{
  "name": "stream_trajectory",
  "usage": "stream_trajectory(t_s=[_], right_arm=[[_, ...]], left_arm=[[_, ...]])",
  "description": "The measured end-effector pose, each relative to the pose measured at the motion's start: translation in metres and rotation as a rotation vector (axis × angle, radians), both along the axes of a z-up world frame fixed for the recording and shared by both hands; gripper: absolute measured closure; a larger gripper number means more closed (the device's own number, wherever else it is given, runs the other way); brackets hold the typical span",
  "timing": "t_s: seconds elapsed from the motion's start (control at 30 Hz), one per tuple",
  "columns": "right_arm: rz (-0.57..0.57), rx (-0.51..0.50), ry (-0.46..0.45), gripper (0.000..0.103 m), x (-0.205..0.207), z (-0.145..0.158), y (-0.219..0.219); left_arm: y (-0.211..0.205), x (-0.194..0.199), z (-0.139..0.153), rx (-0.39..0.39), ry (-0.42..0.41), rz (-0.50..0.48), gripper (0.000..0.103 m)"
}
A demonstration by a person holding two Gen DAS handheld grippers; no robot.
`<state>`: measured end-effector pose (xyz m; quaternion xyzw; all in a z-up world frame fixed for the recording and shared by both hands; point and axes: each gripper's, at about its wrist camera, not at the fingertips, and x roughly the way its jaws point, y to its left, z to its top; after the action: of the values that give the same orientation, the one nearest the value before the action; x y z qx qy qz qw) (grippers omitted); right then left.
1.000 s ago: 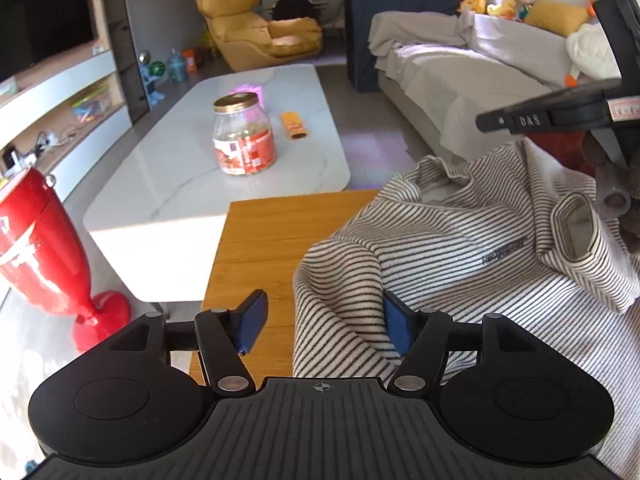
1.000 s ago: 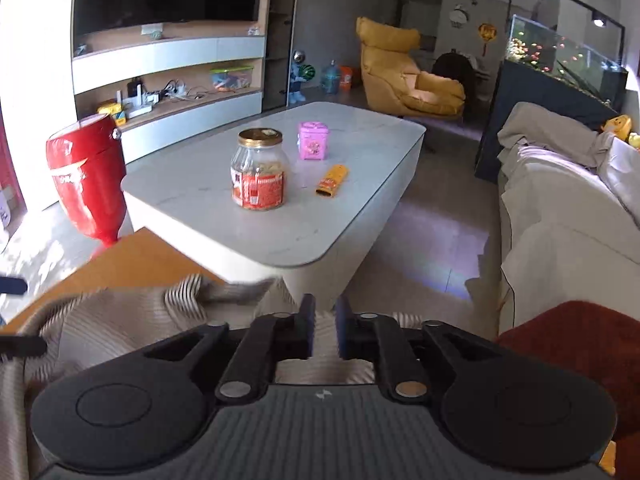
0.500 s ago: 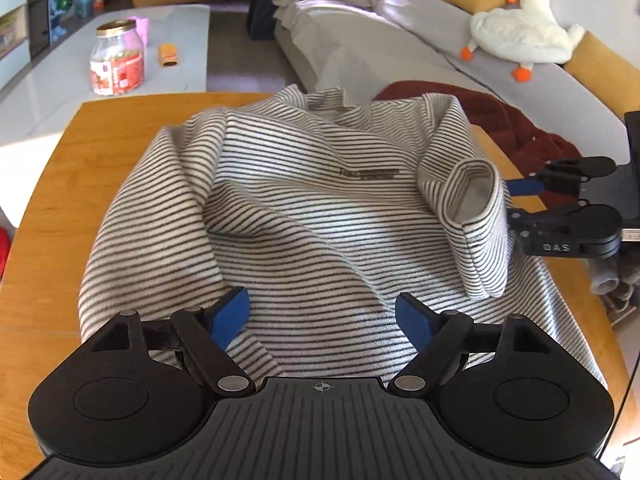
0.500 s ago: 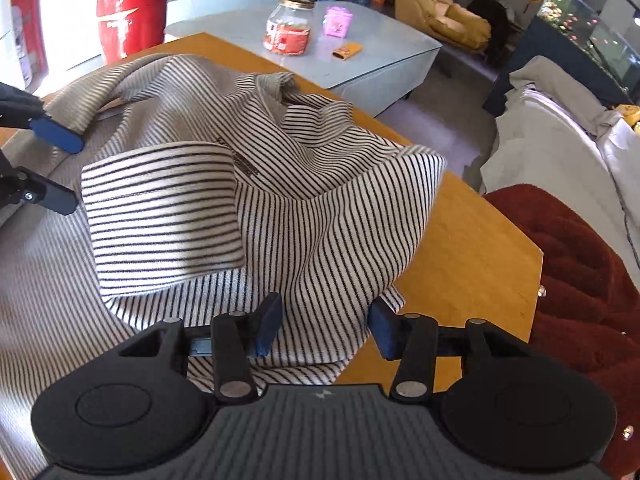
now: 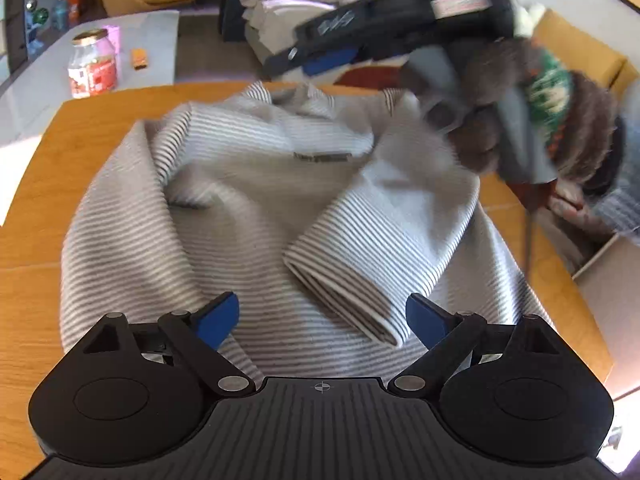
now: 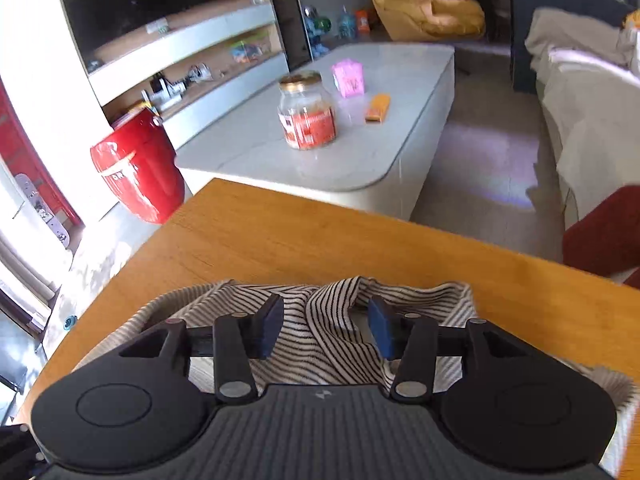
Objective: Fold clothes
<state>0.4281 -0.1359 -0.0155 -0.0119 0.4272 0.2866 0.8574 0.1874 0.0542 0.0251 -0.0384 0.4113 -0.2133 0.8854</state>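
A grey-and-white striped long-sleeved top [image 5: 248,216] lies spread and rumpled over a honey-coloured wooden table [image 5: 36,200], covering most of the board. One sleeve is folded in across the body, its ribbed cuff [image 5: 352,300] lying on the front panel, and a small dark label [image 5: 322,156] shows on the chest. The left gripper [image 5: 322,318] hovers over the near hem with its blue-padded fingers spread wide, holding nothing; the cuff lies between them in this view. The right gripper [image 6: 325,330] is over the far edge of the garment, at the bunched collar [image 6: 332,312], its jaws parted with a ridge of striped cloth rising between the pads, which do not press on it. In the left wrist view that gripper appears blurred above the collar, held by a hand in a brown fuzzy sleeve [image 5: 560,120]. Beyond the wooden table stands a pale marble-topped coffee table [image 6: 248,148] bearing a glass jar with a red label [image 6: 307,112], a pink box [image 6: 348,78] and a small orange packet [image 6: 378,108]. A red vase-shaped stool [image 6: 136,168] stands on the floor beside it.
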Motion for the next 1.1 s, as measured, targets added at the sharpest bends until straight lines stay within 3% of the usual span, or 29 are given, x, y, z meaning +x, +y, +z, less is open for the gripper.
stream_trajectory(t_s=[0.03, 0.07, 0.13, 0.2, 0.23, 0.27, 0.33, 0.4, 0.53, 0.67, 0.73, 0.8, 0.9, 1.0, 1.1], right_arm=[[0.013, 0.004, 0.029, 0.091, 0.006, -0.005, 0.009], [0.035, 0.015, 0.015, 0.091, 0.006, -0.002, 0.016], [0.053, -0.005, -0.124, 0.092, 0.002, 0.017, 0.028], [0.045, -0.034, -0.176, 0.093, 0.016, 0.024, 0.034], [0.022, -0.090, -0.208, 0.100, 0.024, 0.020, 0.037], [0.016, -0.159, -0.235, 0.100, 0.031, 0.014, 0.040], [0.005, -0.220, -0.250, 0.100, 0.038, 0.007, 0.036], [0.003, -0.168, -0.233, 0.099, 0.031, 0.013, 0.016], [0.027, -0.103, -0.240, 0.080, -0.027, 0.035, -0.045], [0.115, -0.182, -0.179, 0.075, -0.104, 0.015, -0.089], [0.137, -0.308, -0.173, 0.075, -0.137, -0.008, -0.101], [0.120, -0.345, -0.240, 0.073, -0.162, -0.014, -0.119], [0.053, -0.352, -0.188, 0.073, -0.171, -0.007, -0.140], [0.131, -0.393, -0.281, 0.069, -0.200, 0.007, -0.134], [0.274, -0.343, -0.365, 0.047, -0.241, 0.029, -0.119]], left_arm=[[0.000, -0.003, 0.001, -0.005, -0.002, 0.001, 0.008], [0.001, -0.002, 0.000, -0.016, 0.008, 0.005, 0.008], [0.008, 0.004, -0.007, -0.046, 0.047, 0.015, 0.008], [0.014, 0.010, -0.013, -0.077, 0.085, 0.026, 0.006], [0.016, 0.011, -0.014, -0.083, 0.094, 0.028, 0.006], [0.016, 0.011, -0.014, -0.083, 0.096, 0.031, 0.006], [0.015, 0.011, -0.013, -0.079, 0.094, 0.038, 0.006], [0.014, 0.008, -0.014, -0.071, 0.084, 0.036, 0.005], [0.012, 0.003, -0.016, -0.069, 0.062, 0.026, 0.002], [0.005, 0.003, -0.016, -0.056, 0.056, 0.018, 0.000], [0.003, 0.000, -0.017, -0.048, 0.054, 0.019, 0.000], [0.004, -0.003, -0.018, -0.061, 0.063, 0.021, 0.000], [0.003, -0.012, -0.017, -0.138, 0.117, -0.012, 0.000], [-0.004, -0.026, -0.013, -0.139, 0.129, -0.057, 0.000], [0.007, -0.030, 0.000, -0.056, 0.064, 0.018, 0.000]])
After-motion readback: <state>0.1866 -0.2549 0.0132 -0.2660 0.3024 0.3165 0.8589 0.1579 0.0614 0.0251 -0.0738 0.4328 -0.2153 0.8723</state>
